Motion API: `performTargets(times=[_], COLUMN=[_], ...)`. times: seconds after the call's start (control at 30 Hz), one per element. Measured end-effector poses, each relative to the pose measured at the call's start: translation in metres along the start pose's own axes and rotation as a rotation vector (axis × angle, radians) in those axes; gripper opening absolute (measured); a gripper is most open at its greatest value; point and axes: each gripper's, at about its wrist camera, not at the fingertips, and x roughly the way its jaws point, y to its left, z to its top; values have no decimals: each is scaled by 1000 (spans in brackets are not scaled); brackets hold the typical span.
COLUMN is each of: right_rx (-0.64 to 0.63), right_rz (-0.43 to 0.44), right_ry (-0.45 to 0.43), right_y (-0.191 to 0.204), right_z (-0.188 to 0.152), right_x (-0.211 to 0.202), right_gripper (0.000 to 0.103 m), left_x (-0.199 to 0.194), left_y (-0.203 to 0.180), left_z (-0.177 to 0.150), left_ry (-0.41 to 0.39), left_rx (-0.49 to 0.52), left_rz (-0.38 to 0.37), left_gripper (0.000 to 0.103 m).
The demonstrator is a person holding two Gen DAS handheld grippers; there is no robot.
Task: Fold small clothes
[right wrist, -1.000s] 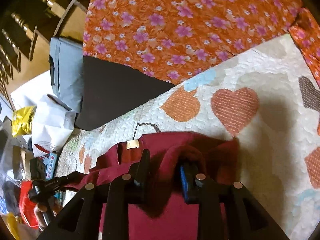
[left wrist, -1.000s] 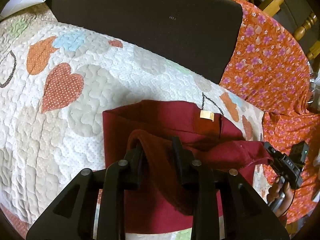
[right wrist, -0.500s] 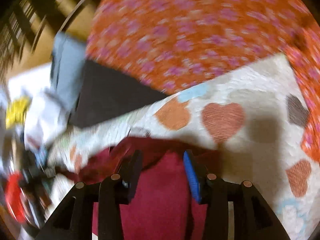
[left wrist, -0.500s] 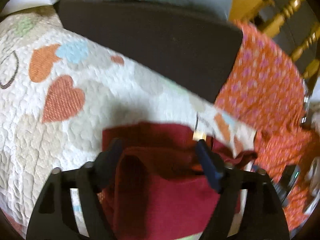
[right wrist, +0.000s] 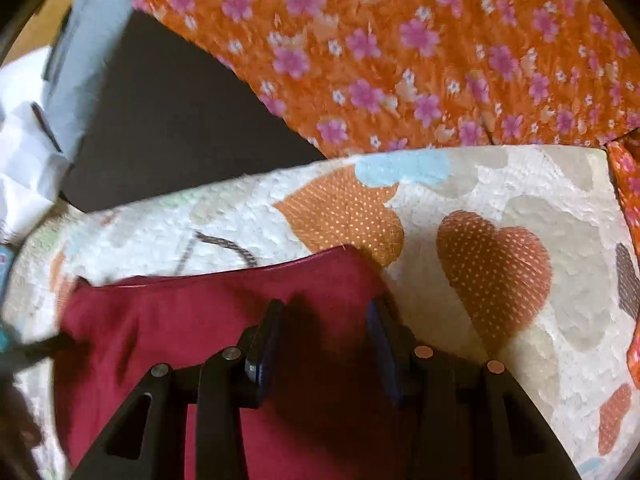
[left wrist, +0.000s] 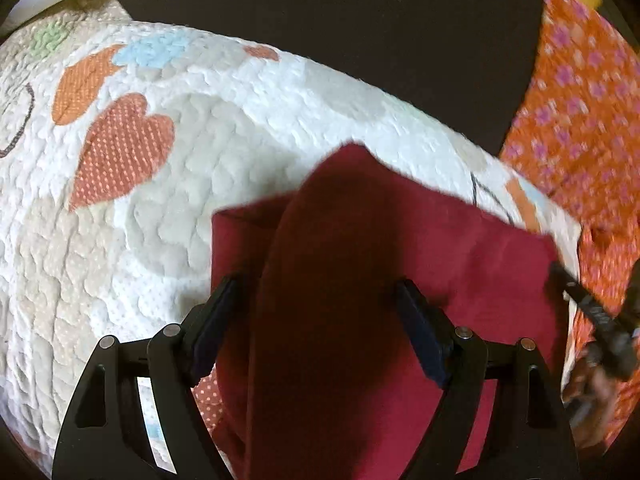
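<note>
A dark red garment (left wrist: 460, 248) lies on a quilt with hearts (left wrist: 240, 120), one half laid over the other. My left gripper (left wrist: 316, 300) is open wide just above it. A raised ridge of the red cloth runs between its fingers, and the pads stand clear of it. In the right wrist view the garment (right wrist: 180, 312) lies flat with its far edge straight. My right gripper (right wrist: 324, 320) hovers over its right corner, jaws parted, nothing pinched. That same gripper shows blurred at the left wrist view's right edge (left wrist: 588, 308), held by a hand (left wrist: 592, 384).
An orange floral fabric (right wrist: 400, 40) covers the far right side beyond the quilt (right wrist: 520, 184). A dark flat cushion (left wrist: 360, 40) lies behind the quilt. A grey-blue folded item (right wrist: 88, 40) and white paper (right wrist: 24, 168) sit at the far left.
Both grippers held a lifted fold of the red cloth a second ago; they have let go and opened. The fold now lies over the garment, hiding its label. Both hands dropped lower.
</note>
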Motion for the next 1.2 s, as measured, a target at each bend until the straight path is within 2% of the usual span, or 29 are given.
performTargets(times=[0.1, 0.23, 0.33, 0.4, 0.47, 0.5, 0.53, 0.57, 0.63, 0.77, 0.8, 0.9, 0.97, 1.03, 1.13, 1.2], right_rx=[37, 16, 41, 45, 46, 48, 36, 11, -9, -16, -22, -40, -23, -8, 51, 58], right_rz=[102, 61, 90, 111, 125, 139, 157, 157, 143, 204, 194, 71, 72, 82, 91, 84], right_ry=[-4, 8, 55, 87, 82, 65, 61, 73, 56, 1, 7, 83, 101, 75, 57, 50], right_y=[-17, -38, -49, -51, -48, -47, -44, -39, -33, -28, -27, -28, -28, -30, -34, -35], right_z=[-17, -53, -83, -99, -109, -110, -110, -110, -111, -119, -121, -130, -133, -131, -126, -124], right_x=[-40, -83, -91, -87, -87, -88, -87, -84, -95, -134, -136, -110, -104, -112, -123, -127], right_gripper=[41, 41, 41, 41, 40, 34, 13, 7, 6, 6, 6, 6, 6, 6, 13, 23], left_x=[-15, -37, -48, -48, -43, -38, -36, -36, -38, -46, -44, -45, -49, -52, -55, -58], left_y=[3, 10, 11, 12, 12, 13, 14, 16, 18, 16, 17, 18, 18, 19, 24, 28], left_z=[-15, -41, -65, -81, -95, -101, -105, -109, -115, -128, -131, -135, -136, -136, -135, -134], left_ry=[-20, -35, -38, -38, -15, 5, 17, 23, 28, 11, 12, -5, -11, -25, -41, -60], left_rx=[27, 31, 27, 21, 25, 16, 5, -7, -28, -3, -6, -15, -3, 4, -19, -33], left_rz=[-1, -37, -47, -27, -19, -22, -28, -38, -61, -63, -63, -68, -54, -41, -39, -37], left_gripper=[80, 80, 80, 80, 80, 80, 80, 80, 80, 80, 80, 80, 80, 80, 80, 80])
